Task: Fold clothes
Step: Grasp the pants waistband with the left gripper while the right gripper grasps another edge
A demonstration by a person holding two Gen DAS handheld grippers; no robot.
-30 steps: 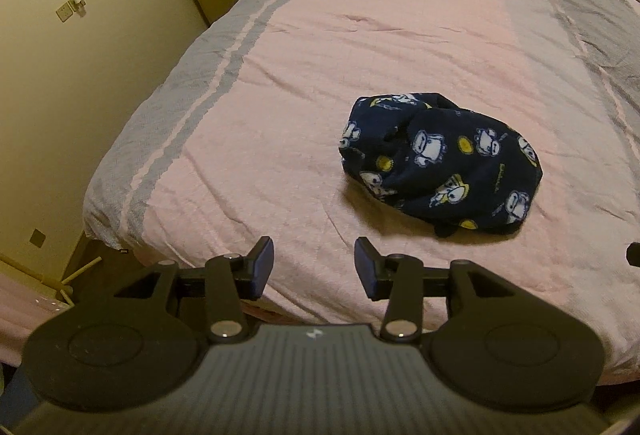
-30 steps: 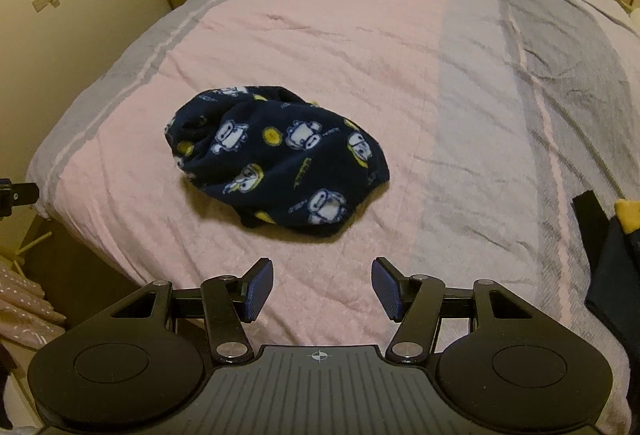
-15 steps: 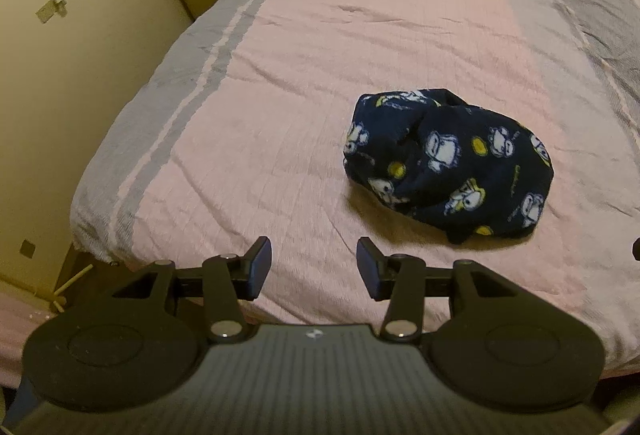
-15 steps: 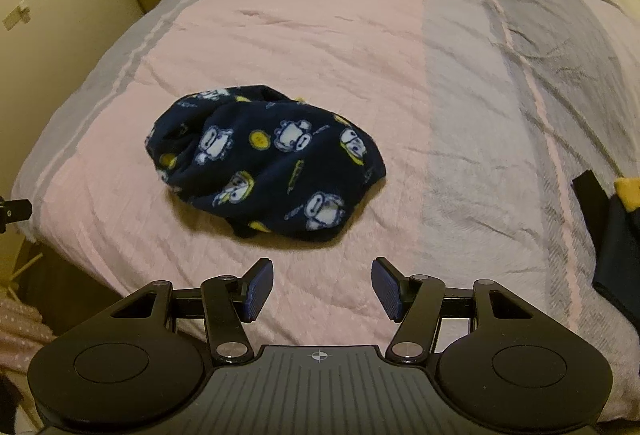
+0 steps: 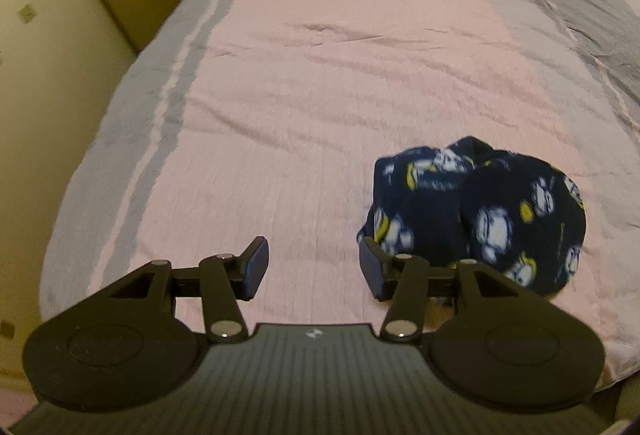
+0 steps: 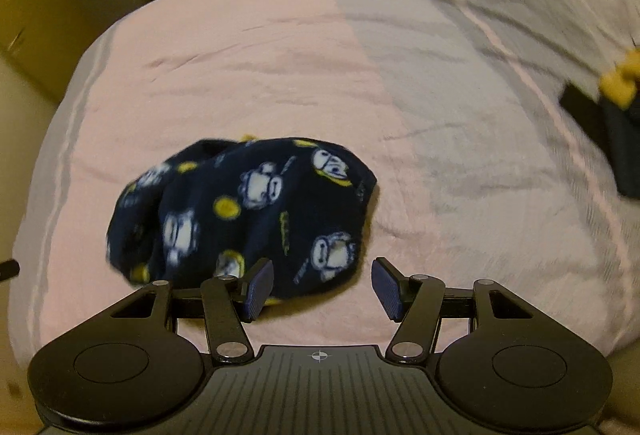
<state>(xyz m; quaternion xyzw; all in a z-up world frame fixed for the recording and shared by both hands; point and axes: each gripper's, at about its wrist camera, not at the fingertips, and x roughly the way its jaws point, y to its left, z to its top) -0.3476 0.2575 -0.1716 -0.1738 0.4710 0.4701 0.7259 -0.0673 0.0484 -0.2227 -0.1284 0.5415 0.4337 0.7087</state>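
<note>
**Both grippers closing in on a crumpled garment**

In the left wrist view, the left gripper sat low in the frame over bare pink bedspread, its jaws apart with nothing between them; they had just been opening further. The dark blue fleece garment, printed with white cartoon faces and yellow spots, lay bunched at the lower right of that frame, just beyond the right-hand finger.

In the right wrist view, the same garment filled the lower left-centre, a rounded heap on the pink band of the bed. The right gripper hung just above its near edge, jaws moderately wide and empty, the left finger overlapping the fabric in the picture; whether it touched could not be told. A dark item with yellow lay at the far right edge.

The step looked like the first grasp, with folding not yet begun. To do it well, each gripper would need a distinct edge or hem rather than the bulk of the heap, taken at separated points, so that lifting would shake the cloth open instead of dragging a ball.
</note>
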